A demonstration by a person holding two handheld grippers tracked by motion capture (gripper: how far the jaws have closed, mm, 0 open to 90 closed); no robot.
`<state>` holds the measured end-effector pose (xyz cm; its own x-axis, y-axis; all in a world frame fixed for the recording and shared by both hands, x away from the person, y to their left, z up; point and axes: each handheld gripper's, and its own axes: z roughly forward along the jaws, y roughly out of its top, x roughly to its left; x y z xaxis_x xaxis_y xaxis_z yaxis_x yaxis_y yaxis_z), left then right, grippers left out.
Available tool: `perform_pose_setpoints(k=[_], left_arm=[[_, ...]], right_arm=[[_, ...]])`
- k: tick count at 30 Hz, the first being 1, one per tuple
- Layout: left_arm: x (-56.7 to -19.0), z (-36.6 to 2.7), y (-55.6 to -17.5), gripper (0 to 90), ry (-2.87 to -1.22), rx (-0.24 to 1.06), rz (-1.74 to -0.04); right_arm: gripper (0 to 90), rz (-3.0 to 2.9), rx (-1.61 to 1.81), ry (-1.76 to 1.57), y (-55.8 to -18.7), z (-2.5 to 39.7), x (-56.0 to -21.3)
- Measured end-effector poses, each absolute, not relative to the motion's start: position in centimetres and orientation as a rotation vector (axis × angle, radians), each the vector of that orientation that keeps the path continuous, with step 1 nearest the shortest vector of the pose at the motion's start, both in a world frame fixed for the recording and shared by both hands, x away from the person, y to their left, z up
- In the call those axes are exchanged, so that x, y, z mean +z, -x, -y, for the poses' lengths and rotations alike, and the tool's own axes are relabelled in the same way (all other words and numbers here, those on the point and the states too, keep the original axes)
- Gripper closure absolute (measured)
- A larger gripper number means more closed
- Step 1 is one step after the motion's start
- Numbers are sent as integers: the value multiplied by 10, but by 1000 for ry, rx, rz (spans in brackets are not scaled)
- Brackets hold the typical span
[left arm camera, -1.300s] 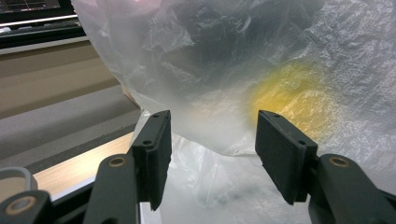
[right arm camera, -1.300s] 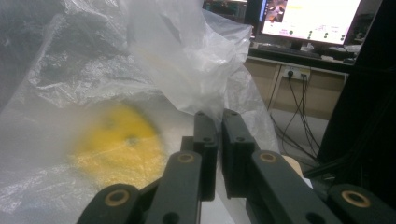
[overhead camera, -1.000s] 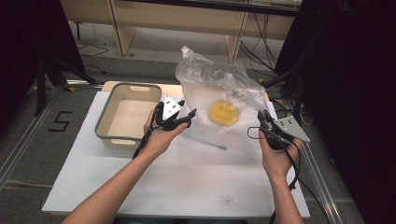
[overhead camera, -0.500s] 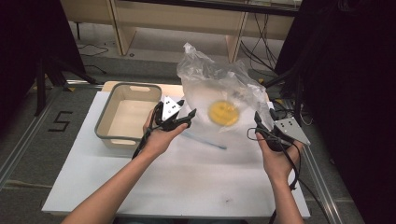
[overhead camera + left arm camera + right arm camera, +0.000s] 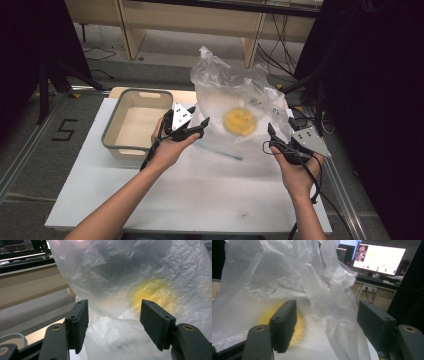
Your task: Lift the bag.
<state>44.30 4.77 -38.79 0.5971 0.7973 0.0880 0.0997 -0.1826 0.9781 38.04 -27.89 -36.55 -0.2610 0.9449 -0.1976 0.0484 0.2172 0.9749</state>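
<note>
Both tongs, left (image 5: pixel 202 123) and right (image 5: pixel 272 138), are gaping apart beside the thin, crinkly plastic bag (image 5: pixel 235 95), likely light and slippery, best pinched at its bunched top above the yellow object (image 5: pixel 239 121).

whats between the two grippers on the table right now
The clear plastic bag with a yellow object inside stands between the left gripper and the right gripper, as the high view shows.

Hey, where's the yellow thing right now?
In the high view, the yellow thing sits inside the clear plastic bag at the table's far middle, right of the grey tub.
</note>
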Motion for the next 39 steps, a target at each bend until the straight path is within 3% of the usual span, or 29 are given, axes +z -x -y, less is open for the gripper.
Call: perform_pose_setpoints(k=[10, 39], left_arm=[[-383, -51, -438, 364, -1653, 750, -752], [-377, -72, -413, 318, -1700, 726, -733]], right_arm=[[293, -1553, 1220, -937, -373, 277, -361], [311, -1669, 1271, -880, -362, 265, -369]])
